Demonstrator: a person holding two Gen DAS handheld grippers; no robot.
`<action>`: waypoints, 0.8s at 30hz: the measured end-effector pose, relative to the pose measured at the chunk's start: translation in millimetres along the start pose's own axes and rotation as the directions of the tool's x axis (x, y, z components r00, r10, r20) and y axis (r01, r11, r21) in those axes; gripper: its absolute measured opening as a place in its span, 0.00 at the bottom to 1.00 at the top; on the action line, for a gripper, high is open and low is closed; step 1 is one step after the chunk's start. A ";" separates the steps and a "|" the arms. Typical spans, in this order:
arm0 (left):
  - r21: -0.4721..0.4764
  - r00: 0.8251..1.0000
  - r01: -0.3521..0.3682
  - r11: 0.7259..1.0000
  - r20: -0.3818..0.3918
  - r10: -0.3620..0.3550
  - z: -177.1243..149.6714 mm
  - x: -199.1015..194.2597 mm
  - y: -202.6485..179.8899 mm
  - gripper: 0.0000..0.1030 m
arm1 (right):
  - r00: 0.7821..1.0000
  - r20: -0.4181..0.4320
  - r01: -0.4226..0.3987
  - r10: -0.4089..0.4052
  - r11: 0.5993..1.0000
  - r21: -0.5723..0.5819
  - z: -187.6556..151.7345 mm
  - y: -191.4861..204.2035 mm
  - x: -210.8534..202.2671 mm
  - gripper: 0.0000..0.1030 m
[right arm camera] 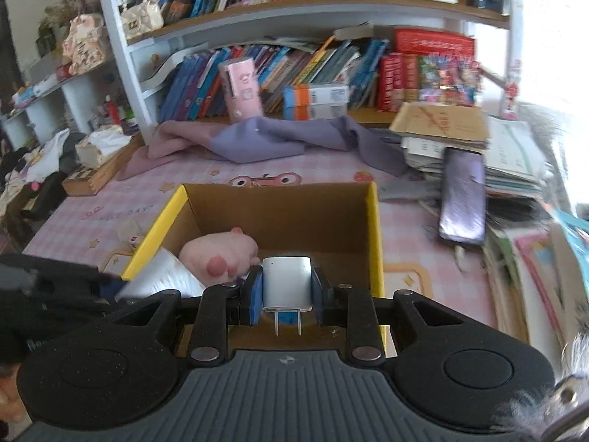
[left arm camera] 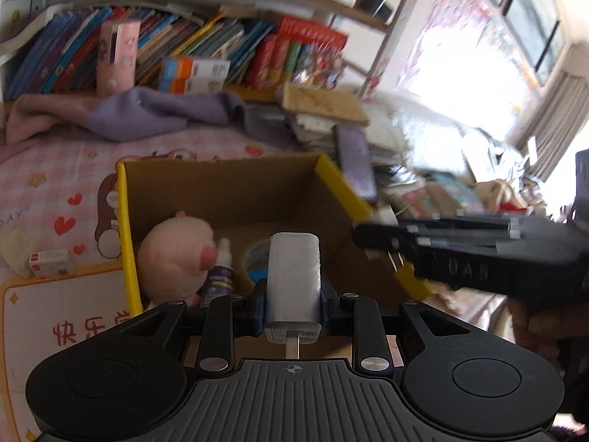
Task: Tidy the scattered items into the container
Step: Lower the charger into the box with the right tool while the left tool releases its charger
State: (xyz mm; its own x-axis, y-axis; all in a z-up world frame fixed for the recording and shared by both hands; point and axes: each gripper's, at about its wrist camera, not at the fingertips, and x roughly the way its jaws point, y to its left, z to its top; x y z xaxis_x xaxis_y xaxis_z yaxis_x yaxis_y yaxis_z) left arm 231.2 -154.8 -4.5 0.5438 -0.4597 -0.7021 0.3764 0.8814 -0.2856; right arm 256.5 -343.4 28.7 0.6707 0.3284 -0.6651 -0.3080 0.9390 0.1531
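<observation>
Child's bedroom: bookshelf [right arm camera: 294,11], cartoon bedsheet [right arm camera: 110,206]

Black tongs [left arm camera: 293,296], blue pads [right arm camera: 255,296], silver screws

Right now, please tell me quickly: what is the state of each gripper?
Left gripper: shut on a white charger.
Right gripper: shut on a white plug adapter.

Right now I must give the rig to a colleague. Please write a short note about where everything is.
Left hand-held gripper: shut on a white charger block, over the cardboard box.
Right hand-held gripper: shut on a white plug adapter, also over the box.
Done: pink plush toy, small spray bottle and tape roll lie inside.
Left: release both chargers into the box; a small red-and-white carton lies outside on the pink sheet.
</observation>
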 end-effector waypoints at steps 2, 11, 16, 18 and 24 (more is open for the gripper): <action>0.020 0.999 -0.023 1.000 -0.043 0.024 0.4 15.8 -1.8 0.25 | 0.999 -0.027 -0.028 0.028 0.999 -0.023 8.7 -4.5 18.6 0.24; 0.013 0.980 -0.056 0.998 -0.193 0.057 -4.9 60.3 -3.0 0.25 | 0.987 -0.150 -0.086 0.058 0.978 -0.190 33.0 -1.6 102.0 0.24; -0.023 0.969 -0.095 0.995 -0.233 0.087 -7.2 69.0 6.4 0.25 | 0.969 -0.236 -0.134 0.076 0.961 -0.242 43.8 2.6 140.6 0.24; -0.035 0.968 -0.097 0.995 -0.235 0.086 -6.7 69.4 8.3 0.24 | 0.963 -0.260 -0.141 0.069 0.952 -0.271 45.5 6.0 151.2 0.24; -0.052 0.970 -0.104 0.993 -0.226 0.090 -8.7 73.1 4.4 0.24 | 0.940 -0.335 -0.170 0.063 0.939 -0.300 41.7 6.7 174.5 0.24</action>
State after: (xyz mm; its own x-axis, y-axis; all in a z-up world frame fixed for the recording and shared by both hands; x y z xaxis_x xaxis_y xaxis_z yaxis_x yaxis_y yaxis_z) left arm 266.1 -183.6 -62.8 0.3922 -0.3418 -0.8540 0.2779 0.9290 -0.2442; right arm 399.5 -275.6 -55.8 0.3848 0.3341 -0.8604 -0.6055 0.7949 0.0379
